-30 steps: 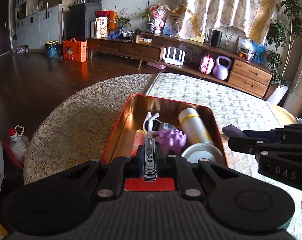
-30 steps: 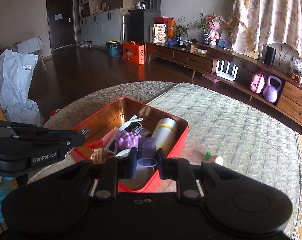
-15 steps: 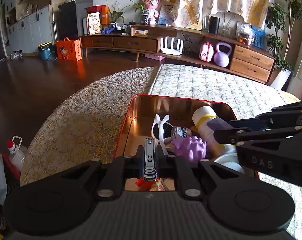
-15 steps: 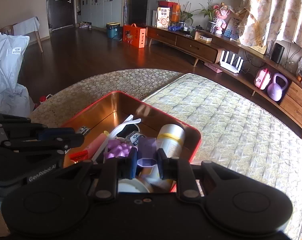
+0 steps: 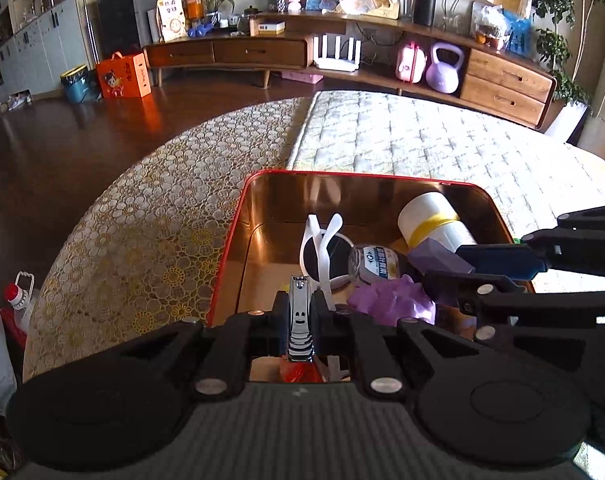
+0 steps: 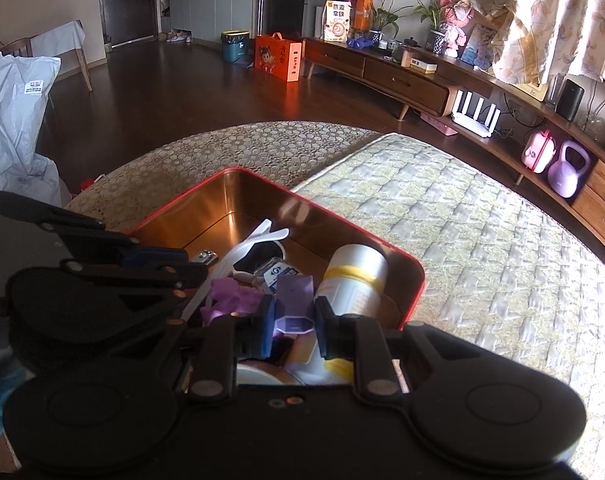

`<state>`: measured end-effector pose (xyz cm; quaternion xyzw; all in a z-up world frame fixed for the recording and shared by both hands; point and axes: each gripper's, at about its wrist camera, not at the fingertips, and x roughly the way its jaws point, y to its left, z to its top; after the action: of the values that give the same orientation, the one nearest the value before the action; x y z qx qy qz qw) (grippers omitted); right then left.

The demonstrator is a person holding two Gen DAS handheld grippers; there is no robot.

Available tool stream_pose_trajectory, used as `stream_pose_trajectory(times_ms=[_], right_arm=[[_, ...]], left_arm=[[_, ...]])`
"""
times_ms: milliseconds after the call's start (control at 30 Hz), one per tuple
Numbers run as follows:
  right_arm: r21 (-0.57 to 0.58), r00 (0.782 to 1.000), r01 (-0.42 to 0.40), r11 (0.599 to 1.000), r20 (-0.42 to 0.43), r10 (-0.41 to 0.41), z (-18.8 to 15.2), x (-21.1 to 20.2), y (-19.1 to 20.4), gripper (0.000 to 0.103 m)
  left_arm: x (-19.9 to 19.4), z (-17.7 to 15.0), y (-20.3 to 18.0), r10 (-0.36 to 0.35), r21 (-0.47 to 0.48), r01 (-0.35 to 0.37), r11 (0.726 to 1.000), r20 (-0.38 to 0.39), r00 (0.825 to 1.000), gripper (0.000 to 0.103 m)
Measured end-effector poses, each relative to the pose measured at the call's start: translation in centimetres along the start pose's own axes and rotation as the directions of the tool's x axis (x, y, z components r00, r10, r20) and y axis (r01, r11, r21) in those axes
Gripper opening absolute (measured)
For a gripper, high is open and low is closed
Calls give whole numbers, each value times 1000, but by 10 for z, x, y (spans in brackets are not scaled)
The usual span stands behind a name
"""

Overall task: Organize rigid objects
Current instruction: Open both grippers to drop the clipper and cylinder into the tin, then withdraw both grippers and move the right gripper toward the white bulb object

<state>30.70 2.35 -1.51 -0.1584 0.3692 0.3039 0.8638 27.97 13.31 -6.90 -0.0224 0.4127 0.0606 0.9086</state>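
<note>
Red and shiny gold inside, the tin box [image 5: 238, 216] was the biggest thing under our two tools, and it sat on the lacy cloth [image 5: 142, 216]. Just ahead of our right tool lay a fat white bottle with a yellow band [image 6: 356, 276]. Between the two tools lay white sunglasses [image 5: 322, 248], a small clear bottle [image 5: 372, 264] and a bumpy purple toy [image 5: 386, 300], all crowded close.

Our left gripper [image 5: 300, 312] was squeezed tight on a silver nail clipper [image 5: 300, 320], which stuck out forward over the left side of the box. Our right gripper [image 6: 294, 312] was squeezed tight on a little purple block [image 6: 294, 300], held over the pile near the white bottle. We think both things were meant to go in the box, and both were over it but not put down yet.

To do this step well, we thought we should pick the bare gold floor in front of the left tool for the clipper, since that spot had room. The block needed a gap beside the purple toy. We should go down slowly, keep the two tools from bumping each other, and let go only when each thing was low. Dropping from high could make them bounce or knock the little bottle.
</note>
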Motion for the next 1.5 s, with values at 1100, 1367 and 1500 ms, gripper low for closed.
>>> stream_pose_trajectory(times_ms=[1100,1367,1500], right_arm=[[56,994,-70,996,89,64,-33,-79,-13,45],[66,991,-74,995,118,66,-53,-111,-25,57],[69,990,-72,995,126,63,-68,-125,-34,64]], left_arm=[[-48,-15,-18,-50,-5,51,999,29,998,12],[-71,-25,-32,-68,-1,68,998,54,996,29],[-84,-32,-38,-72,-7,73,997,106,992,76]])
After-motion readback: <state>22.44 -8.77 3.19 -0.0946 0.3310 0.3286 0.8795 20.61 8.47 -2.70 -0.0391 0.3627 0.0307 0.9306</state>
